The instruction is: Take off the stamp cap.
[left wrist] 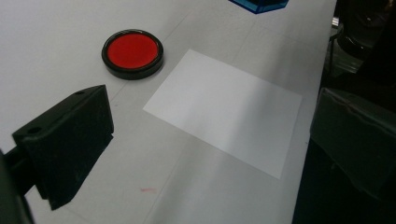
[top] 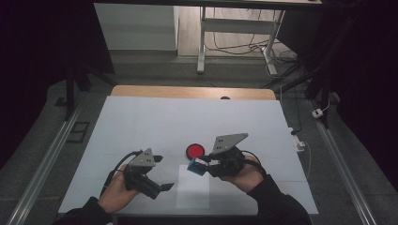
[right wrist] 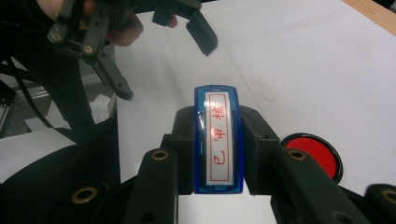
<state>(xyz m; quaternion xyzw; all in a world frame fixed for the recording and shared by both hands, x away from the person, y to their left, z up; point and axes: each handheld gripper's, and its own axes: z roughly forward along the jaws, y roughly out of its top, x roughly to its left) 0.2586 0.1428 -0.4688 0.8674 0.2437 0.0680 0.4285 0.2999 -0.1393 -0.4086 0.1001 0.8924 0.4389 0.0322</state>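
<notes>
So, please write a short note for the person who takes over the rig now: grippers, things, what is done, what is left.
Right gripper: shut on the blue stamp, held above the table near the white paper.
Left gripper: open, holding nothing, beside the paper.
Red ink pad: open on the table, just beyond the paper.
Done: stamp picked up.
Left: paper carries no mark, so probably ink the stamp and press it on the paper.

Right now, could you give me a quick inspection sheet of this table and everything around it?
Surface: white table top, wooden far edge.
Job's things: blue stamp with red characters; red ink pad, open; white paper sheet, flat.
Clutter: nothing seen.
Grippers: right gripper shut on the stamp; left gripper open, empty.
Cables: black leads trailing from grippers.
Surroundings: grey floor, desk frame, loose wires.
</notes>
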